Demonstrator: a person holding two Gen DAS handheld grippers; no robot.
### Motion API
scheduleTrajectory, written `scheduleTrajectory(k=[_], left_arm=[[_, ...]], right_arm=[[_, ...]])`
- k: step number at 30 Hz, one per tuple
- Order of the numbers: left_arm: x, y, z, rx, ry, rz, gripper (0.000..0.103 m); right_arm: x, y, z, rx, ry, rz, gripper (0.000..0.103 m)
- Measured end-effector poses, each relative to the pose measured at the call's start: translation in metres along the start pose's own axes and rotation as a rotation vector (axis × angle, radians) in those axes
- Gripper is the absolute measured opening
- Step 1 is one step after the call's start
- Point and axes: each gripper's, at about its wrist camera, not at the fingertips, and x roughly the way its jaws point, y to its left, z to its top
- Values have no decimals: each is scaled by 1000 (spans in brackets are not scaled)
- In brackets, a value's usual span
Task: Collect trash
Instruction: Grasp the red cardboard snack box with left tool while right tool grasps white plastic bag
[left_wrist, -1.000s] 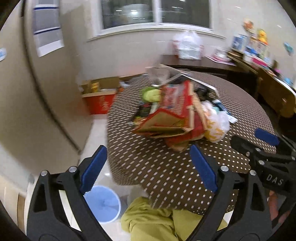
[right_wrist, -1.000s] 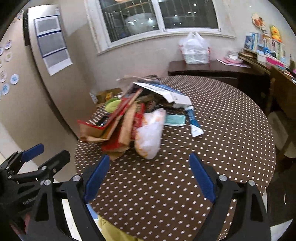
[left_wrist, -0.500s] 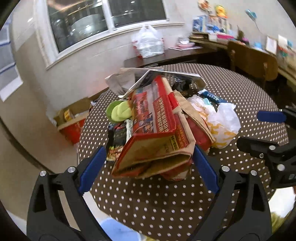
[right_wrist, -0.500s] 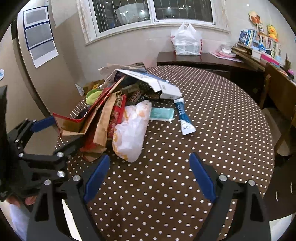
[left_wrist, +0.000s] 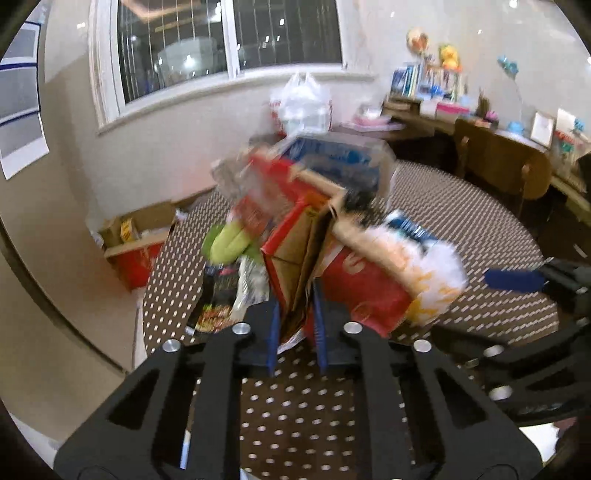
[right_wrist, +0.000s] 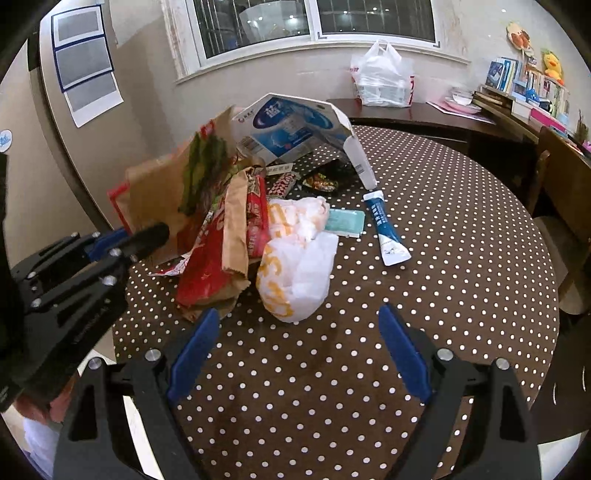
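Left gripper (left_wrist: 295, 328): I am closing its jaws on the folded brown-and-red paper bag (left_wrist: 295, 266) at the table's (right_wrist: 461, 295) left edge.
Right gripper (right_wrist: 295, 354): I am holding it spread apart and empty, near the front edge.
Handling: light, floppy paper, I judge; pinching the layered fold should hold.
White plastic bag (right_wrist: 295, 273): soft, likely slippery.

Heap of crumpled trash (right_wrist: 229, 221) (red-and-brown paper bags, white plastic bag (right_wrist: 299, 258)) on dotted table (right_wrist: 461, 258)

A polka-dot table (right_wrist: 461, 280) stands below a barred window (right_wrist: 314, 18).
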Motion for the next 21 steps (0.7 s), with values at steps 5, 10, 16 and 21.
scheduleTrajectory(k=[5,10,16,21], left_arm=[[-25,-12,9,-29,-79,-11,6],[-38,-16,6,-58,-89,-51,6],[-49,-12,-2,-111,-86,-47,6],[-56,-4,-5,-167,-86,-39,6]], right_arm=[[-11,-7,1,28,-25,8,86],[-15,-15,3,43,-36,20,86],[-1,-18,13,22,-42,44,85],[31,-15,22,14,-8,91,25]])
